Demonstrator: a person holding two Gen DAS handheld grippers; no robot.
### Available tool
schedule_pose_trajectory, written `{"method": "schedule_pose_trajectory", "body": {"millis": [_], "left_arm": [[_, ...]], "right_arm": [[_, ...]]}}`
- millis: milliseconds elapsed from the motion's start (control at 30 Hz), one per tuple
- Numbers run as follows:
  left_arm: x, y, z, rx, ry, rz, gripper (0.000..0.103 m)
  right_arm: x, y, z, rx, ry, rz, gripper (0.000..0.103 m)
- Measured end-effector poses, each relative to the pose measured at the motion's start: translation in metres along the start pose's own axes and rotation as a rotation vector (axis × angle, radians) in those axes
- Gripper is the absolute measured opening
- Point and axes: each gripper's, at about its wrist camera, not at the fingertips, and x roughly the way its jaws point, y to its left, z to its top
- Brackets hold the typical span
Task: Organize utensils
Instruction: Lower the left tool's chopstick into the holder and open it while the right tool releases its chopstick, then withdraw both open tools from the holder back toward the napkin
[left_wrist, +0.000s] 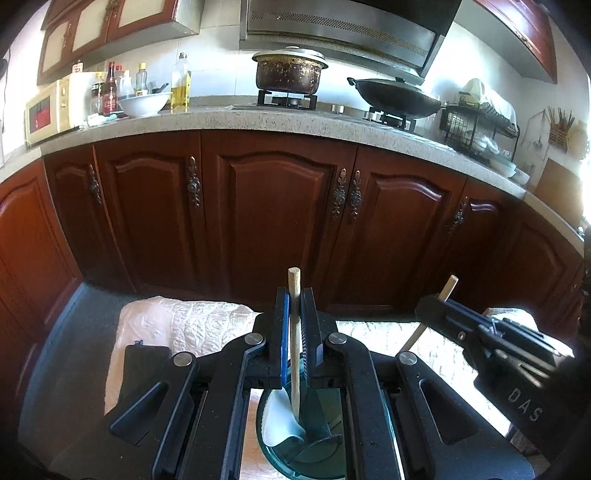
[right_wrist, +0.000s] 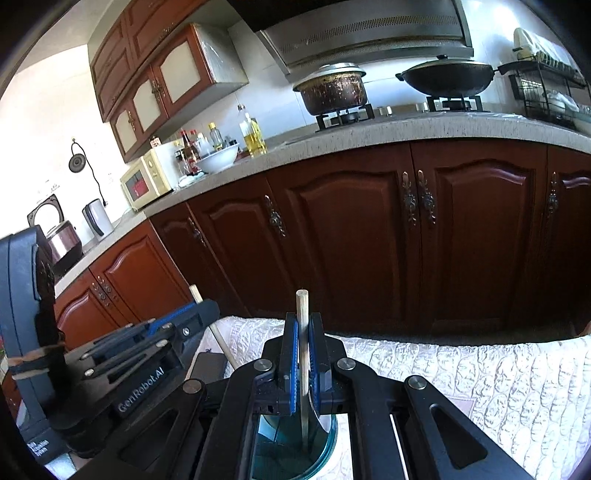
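My left gripper (left_wrist: 294, 295) is shut on a wooden-handled utensil (left_wrist: 294, 332) held upright; its pale head rests in a blue-green glass bowl (left_wrist: 269, 443) below the jaws. My right gripper (right_wrist: 303, 321) is shut on a thin wooden stick (right_wrist: 303, 354) held upright, its lower end inside a blue-green glass container (right_wrist: 328, 439). The right gripper also shows in the left wrist view (left_wrist: 432, 306) at the right, gripping its stick (left_wrist: 448, 286). The left gripper shows in the right wrist view (right_wrist: 199, 310) at the left.
A white quilted cloth (left_wrist: 192, 325) covers the low surface, also in the right wrist view (right_wrist: 480, 369). A black flat item (left_wrist: 142, 369) lies at left. Brown cabinets (left_wrist: 280, 214) stand behind, with a stove, pot (left_wrist: 288, 72), wok (left_wrist: 395, 94) and bottles on the counter.
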Motion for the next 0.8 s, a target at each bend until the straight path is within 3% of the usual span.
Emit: {"method": "schedule_pose_trajectory", "body": {"millis": [133,267,533,800], "left_arm": [[-0.001,0.000,0.000,-0.004,0.007,0.007,0.005],[0.000,0.001,-0.001,-0.003,0.026,0.010,0.006],[-0.008,0.003,-0.003,-0.012,0.027,0.004,0.031],[-0.028,-0.001,-0.007,-0.011,0.016,-0.006,0.044]], "right_arm": [[0.003,-0.001,0.000,0.000,0.029,0.019,0.006],[-0.001,-0.001,-0.001,-0.002,0.023,0.028,0.033],[-0.010,-0.002,-0.008,-0.008,0.036,0.032,0.033],[-0.033,-0.004,-0.015,-0.017,0.028,0.017,0.034]]}}
